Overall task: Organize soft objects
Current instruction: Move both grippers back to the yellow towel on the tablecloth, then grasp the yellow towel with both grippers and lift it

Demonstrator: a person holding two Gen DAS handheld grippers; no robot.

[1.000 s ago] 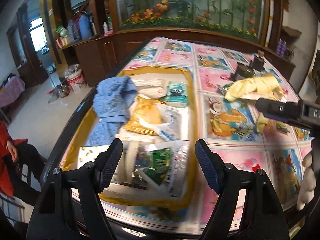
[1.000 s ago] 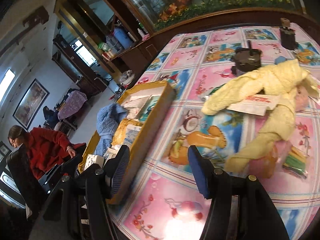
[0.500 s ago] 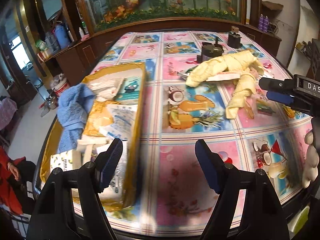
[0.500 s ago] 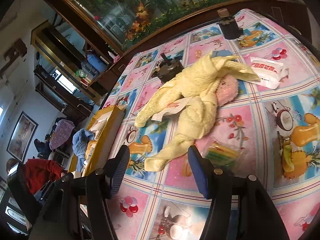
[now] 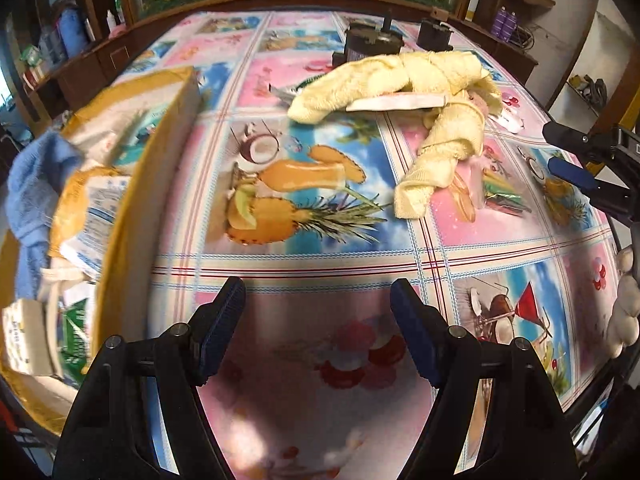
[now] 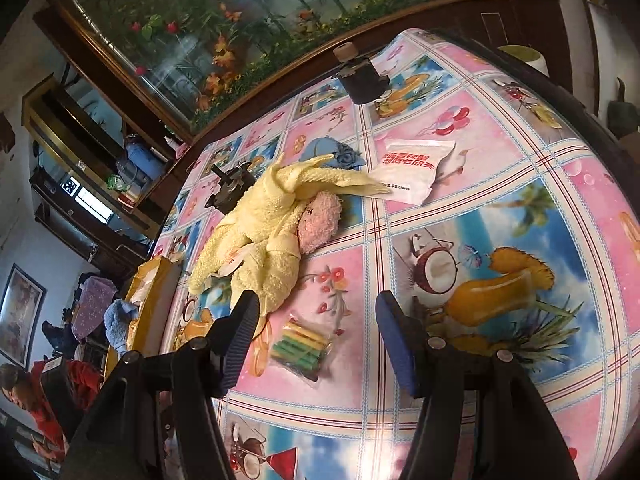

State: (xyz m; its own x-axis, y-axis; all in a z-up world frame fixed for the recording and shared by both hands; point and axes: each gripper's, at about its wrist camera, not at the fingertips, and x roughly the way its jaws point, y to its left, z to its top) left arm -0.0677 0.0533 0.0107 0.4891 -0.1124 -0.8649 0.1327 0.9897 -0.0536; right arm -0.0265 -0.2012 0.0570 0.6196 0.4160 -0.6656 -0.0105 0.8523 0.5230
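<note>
- The left gripper hung with its blue-padded jaws spread and nothing between them, above the fruit-printed pink and blue plastic tablecloth; the right gripper was likewise released and bare.
- The step in hand looked like a reach for the next loose soft thing; the crumpled pale-yellow terry towel lay far of the right gripper, partly over a fuzzy pink cloth; a small clear bag of yellow and green rolls lay just beyond that gripper's fingers.
- The shallow yellow cardboard tray stood at the left, already holding a blue towel and packets.
- The next move probably called for closing on the bag or the towel, then carrying it left to the tray.
- A flat white packet to the right of the towel bore red characters too small to read, with the word "Gloves" beneath.
</note>
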